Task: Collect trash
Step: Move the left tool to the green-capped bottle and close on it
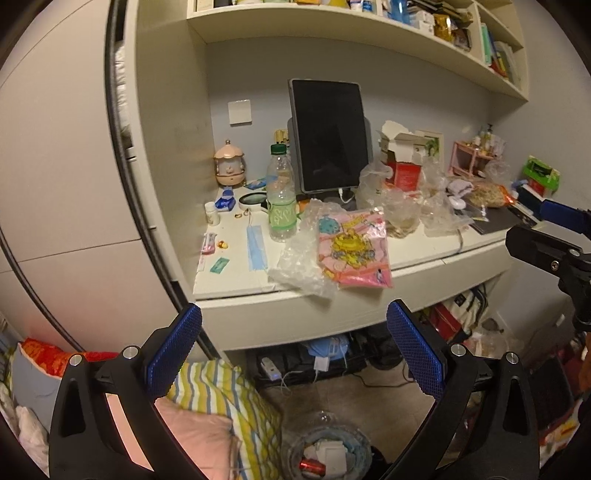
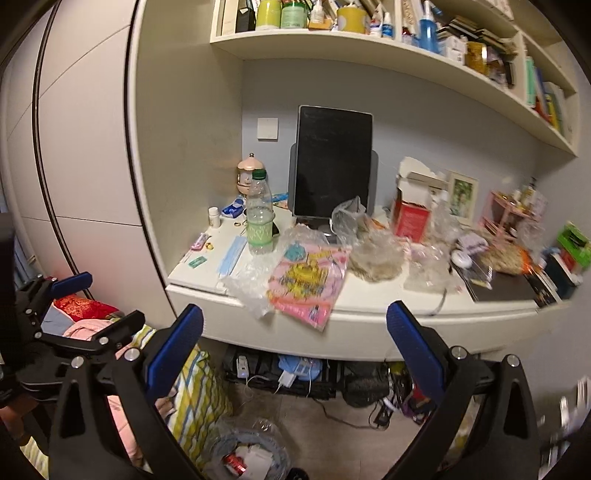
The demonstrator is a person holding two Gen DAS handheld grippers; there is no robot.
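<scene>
A cluttered white desk (image 1: 236,280) holds trash: a pink cartoon wrapper (image 1: 354,247) over its front edge, crumpled clear plastic (image 1: 299,266), an empty green-capped bottle (image 1: 281,195), a blue face mask (image 1: 256,247) and clear bags (image 1: 399,206). On the floor below stands a lined trash bin (image 1: 327,454) with a red can. My left gripper (image 1: 293,350) is open and empty, in front of the desk edge. My right gripper (image 2: 295,350) is open and empty, also short of the desk. In the right wrist view the wrapper (image 2: 308,280), bottle (image 2: 260,221) and bin (image 2: 247,458) show too.
A dark tablet (image 1: 330,136) stands at the back with a torn red box (image 1: 402,162) beside it. Shelves (image 1: 332,33) of bottles and books hang overhead. A striped pillow (image 1: 225,398) lies left of the bin. Cables and a power strip (image 1: 273,369) sit under the desk.
</scene>
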